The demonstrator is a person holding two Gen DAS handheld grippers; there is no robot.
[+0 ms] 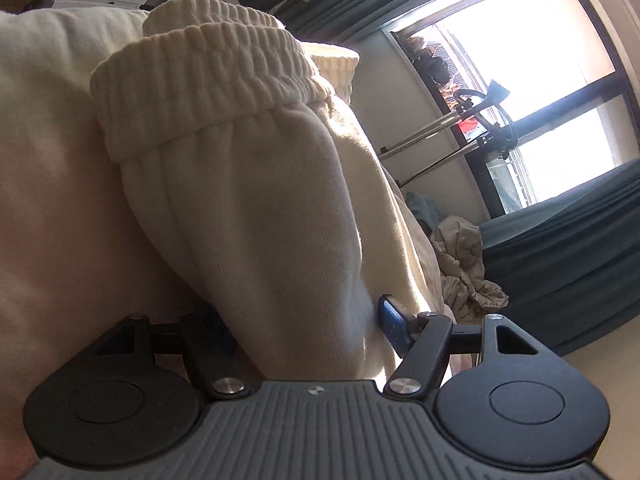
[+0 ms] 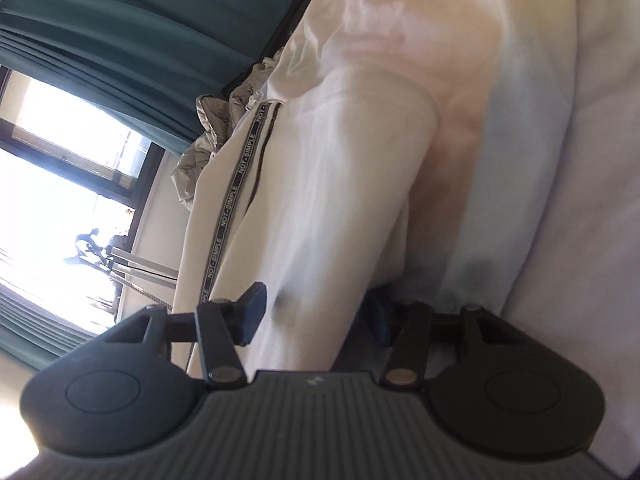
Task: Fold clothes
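Cream sweatpants (image 1: 256,208) fill both wrist views, bunched up close to the cameras. Left view: two ribbed elastic cuffs (image 1: 208,80) stacked one over the other at the top, leg fabric running down from them into the left hand-held gripper (image 1: 304,320). Fabric fold sits between its blue pads; right pad (image 1: 394,324) presses against the cloth, left pad mostly hidden behind it. Reads as clamped on the sweatpants.

Right view: another fold of the same sweatpants (image 2: 340,200) runs down between the fingers of the right hand-held gripper (image 2: 316,312). Left pad (image 2: 252,308) touches the cloth edge, right pad half buried in shadow under the fabric. Also gripping the sweatpants. Black drawstring tape (image 2: 236,184) printed "NOT-SIMPLE" hangs along the left side of the fold.

What the garment lies on can't be told; the cloth blocks it.

Beyond: crumpled beige garment (image 1: 464,264) just past the sweatpants, teal curtains (image 1: 568,248) (image 2: 132,20), bright window (image 1: 532,60), clothes steamer (image 1: 492,120) in front of the glass.
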